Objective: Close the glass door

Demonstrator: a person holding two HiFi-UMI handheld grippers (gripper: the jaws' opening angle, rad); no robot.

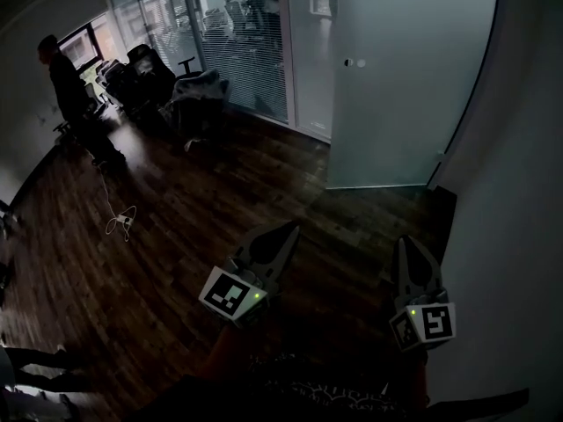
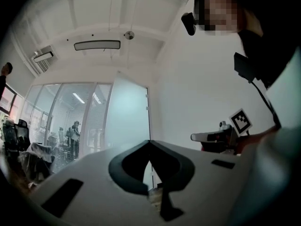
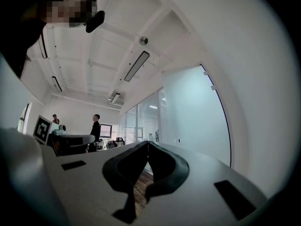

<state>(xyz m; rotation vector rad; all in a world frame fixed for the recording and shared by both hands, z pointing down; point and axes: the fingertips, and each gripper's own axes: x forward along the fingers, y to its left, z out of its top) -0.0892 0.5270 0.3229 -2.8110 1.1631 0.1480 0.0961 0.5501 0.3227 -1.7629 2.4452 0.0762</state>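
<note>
Office, open-plan. Rooms divided by glass partitions (image 1: 237, 51) hung with slatted blinds (image 1: 255, 77). A frosted glass door (image 1: 405, 77) stands beside a white wall (image 1: 528, 236). At the far side, swivel chairs (image 1: 145, 64) crowd against the partitions. Underfoot, dark wood floor (image 1: 176, 253) with a loose cable (image 1: 121, 221) lying on it. Overhead, long ceiling lights (image 2: 97, 45). At far left stands a person (image 1: 70, 95) in dark clothes.

Your left gripper (image 2: 149, 142) has its jaws tip to tip, seemingly empty; the glass door (image 2: 126, 117) stands ahead, well apart.
</note>
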